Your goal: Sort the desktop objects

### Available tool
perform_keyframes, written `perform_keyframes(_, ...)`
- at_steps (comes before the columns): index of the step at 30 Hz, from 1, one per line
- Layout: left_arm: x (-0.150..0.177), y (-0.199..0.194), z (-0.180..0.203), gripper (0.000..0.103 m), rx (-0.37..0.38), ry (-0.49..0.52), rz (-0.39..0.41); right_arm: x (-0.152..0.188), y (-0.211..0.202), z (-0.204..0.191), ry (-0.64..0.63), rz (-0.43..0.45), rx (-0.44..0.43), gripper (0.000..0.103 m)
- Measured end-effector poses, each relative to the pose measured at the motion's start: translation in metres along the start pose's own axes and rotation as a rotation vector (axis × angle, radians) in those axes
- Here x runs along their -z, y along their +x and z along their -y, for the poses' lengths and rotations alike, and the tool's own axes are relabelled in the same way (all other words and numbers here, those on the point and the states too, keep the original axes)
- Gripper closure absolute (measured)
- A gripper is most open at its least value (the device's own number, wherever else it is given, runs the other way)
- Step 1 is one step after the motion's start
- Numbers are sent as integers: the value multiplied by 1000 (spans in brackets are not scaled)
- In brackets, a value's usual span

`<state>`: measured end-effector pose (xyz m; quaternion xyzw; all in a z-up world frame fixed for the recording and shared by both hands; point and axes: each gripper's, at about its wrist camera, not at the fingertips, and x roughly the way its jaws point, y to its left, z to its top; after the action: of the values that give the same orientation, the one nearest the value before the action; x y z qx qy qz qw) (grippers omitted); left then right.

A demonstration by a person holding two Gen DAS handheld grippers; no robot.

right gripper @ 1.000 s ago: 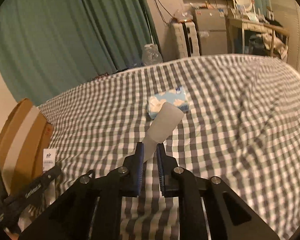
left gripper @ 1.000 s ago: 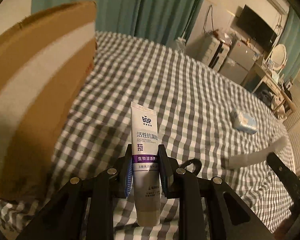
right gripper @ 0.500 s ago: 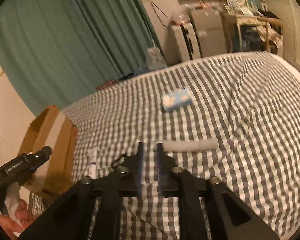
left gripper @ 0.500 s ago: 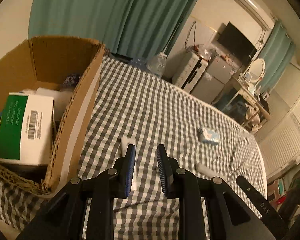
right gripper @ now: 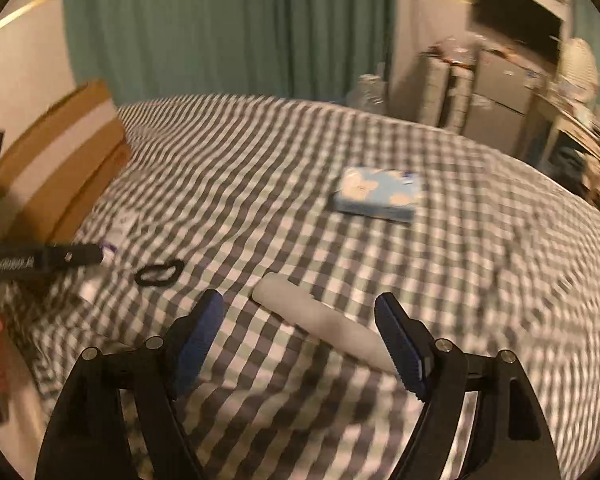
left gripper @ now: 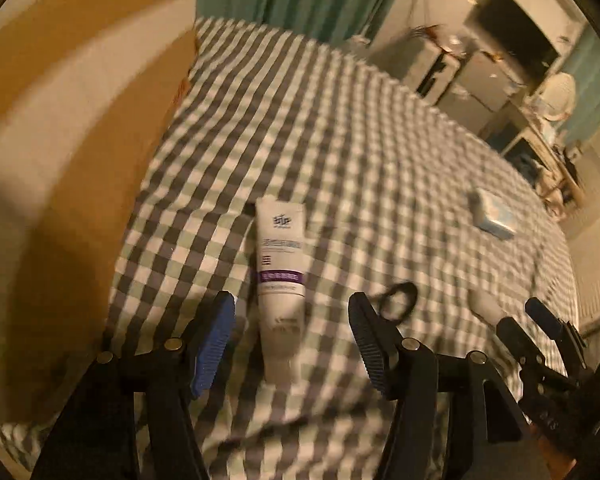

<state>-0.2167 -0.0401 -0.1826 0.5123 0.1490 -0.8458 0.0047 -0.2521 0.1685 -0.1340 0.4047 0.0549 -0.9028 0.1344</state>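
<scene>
Motion blur smears both views, and the print on the white tube (left gripper: 281, 276) cannot be read. The cardboard box (left gripper: 72, 152) runs off the left edge of the left wrist view, its inside hidden. At the left edge of the right wrist view, the left gripper (right gripper: 40, 260) is cut off.

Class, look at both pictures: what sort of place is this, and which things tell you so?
Most likely a bedroom: a checked bedspread covers a wide bed, with teal curtains, a wall television and a vanity mirror behind.
</scene>
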Motion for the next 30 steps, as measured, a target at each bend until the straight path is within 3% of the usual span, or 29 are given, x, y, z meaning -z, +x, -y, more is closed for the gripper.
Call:
perform_keyframes(2,-1,18,-1,41,-27,0,-38,6,18,2,12,-42,-26,25)
perform_keyframes(4,-1,22,7,41,-57,37,-10,15,34,3,21,-107,-20,28)
perform_keyframes(5,-1,22,15,45,-81,77,10,17,34,3,19,-79,-24,29)
perform_keyframes(6,-1,24,20,56,-88,105,15,16,33,4,22,-62,-16,33)
perform_keyframes(7,-1,22,23,77,-101,117,31,14,32,6,38,-65,-20,45)
perform_keyframes(8,-2,19,24,77,-94,118,51,12,30,9,59,-60,-32,62)
perform_keyframes(9,-4,14,23,77,-70,113,72,11,26,12,88,-52,-35,71)
perform_keyframes(12,-3,1,24,77,-44,118,126,13,14,11,110,-54,-11,87)
perform_keyframes(18,1,-26,19,77,-8,99,183,11,-37,2,188,19,-35,87)
perform_keyframes(24,8,-63,16,77,56,92,211,21,-96,-13,306,85,-118,87)
perform_keyframes(30,9,-124,10,77,138,131,252,13,-149,-69,252,130,-158,87)
